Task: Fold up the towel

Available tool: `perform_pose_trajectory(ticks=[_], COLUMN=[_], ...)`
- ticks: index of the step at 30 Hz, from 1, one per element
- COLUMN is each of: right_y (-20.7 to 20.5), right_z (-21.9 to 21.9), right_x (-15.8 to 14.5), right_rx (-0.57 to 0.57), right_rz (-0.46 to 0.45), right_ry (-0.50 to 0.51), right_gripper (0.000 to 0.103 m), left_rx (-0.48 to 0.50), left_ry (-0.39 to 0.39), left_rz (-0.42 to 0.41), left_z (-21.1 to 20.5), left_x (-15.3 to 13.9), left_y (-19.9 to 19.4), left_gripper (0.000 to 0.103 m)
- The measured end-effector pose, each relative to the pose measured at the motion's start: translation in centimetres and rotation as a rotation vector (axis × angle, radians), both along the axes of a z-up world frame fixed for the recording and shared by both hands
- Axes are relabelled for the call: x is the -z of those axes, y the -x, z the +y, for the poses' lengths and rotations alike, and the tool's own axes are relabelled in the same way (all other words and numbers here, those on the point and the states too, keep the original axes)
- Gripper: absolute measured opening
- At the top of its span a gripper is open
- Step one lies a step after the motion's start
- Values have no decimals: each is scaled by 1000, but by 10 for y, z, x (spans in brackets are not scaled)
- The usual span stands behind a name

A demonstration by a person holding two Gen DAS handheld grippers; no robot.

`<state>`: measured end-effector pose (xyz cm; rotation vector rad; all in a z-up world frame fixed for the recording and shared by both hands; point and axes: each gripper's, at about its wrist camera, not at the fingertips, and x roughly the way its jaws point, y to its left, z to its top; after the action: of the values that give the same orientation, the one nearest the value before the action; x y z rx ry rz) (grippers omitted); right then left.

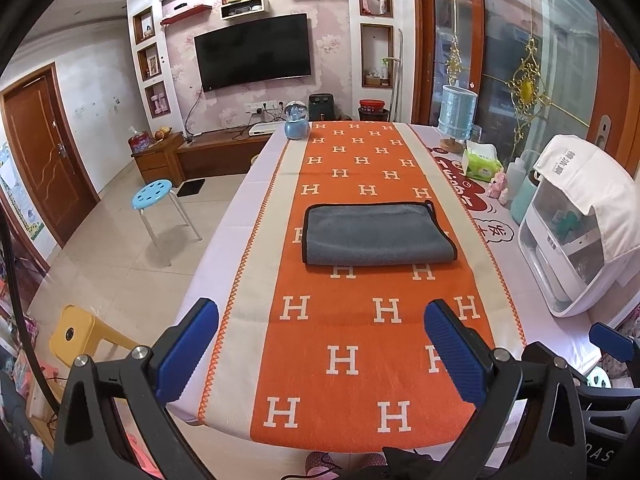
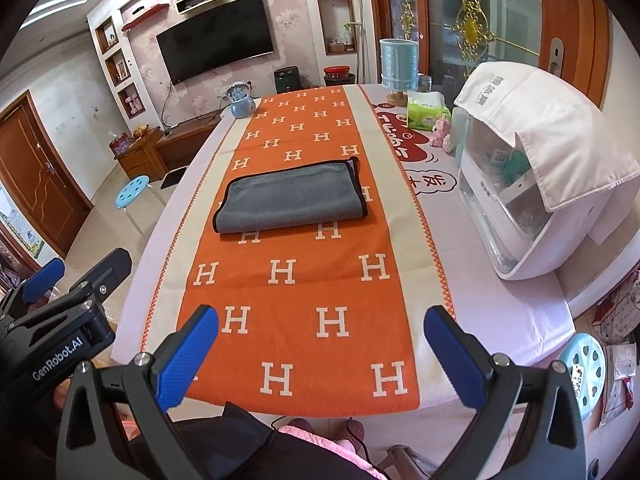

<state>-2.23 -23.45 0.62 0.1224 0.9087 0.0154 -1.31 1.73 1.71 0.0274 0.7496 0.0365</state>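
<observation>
A grey towel [image 1: 376,234] with a black hem lies folded in a flat rectangle on the orange H-patterned table runner [image 1: 360,340]; it also shows in the right wrist view [image 2: 290,198]. My left gripper [image 1: 322,320] is open and empty, held above the near end of the table, well short of the towel. My right gripper [image 2: 322,328] is open and empty too, also above the near end of the runner [image 2: 304,300]. The left gripper also shows at the left of the right wrist view [image 2: 76,270].
A white appliance under a white cloth [image 2: 532,168] stands on the table's right side, with a tissue pack [image 2: 426,114] and a blue canister [image 2: 398,66] behind it. A blue globe ornament [image 2: 240,102] sits at the far end. Stools [image 1: 154,194] stand on the floor left.
</observation>
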Motion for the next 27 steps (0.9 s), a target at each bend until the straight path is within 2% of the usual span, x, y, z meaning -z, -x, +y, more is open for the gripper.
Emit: perform_pose_trajectory(ticks=[27], right_y=[4], right_z=[-3], right_x=[7], right_rx=[-1], right_rz=[20], right_ry=[2], right_gripper=[103], left_rx=[1], left_ry=[1], left_rz=[2], left_z=[-2], left_x=[1], left_y=[-1], left_gripper=[102])
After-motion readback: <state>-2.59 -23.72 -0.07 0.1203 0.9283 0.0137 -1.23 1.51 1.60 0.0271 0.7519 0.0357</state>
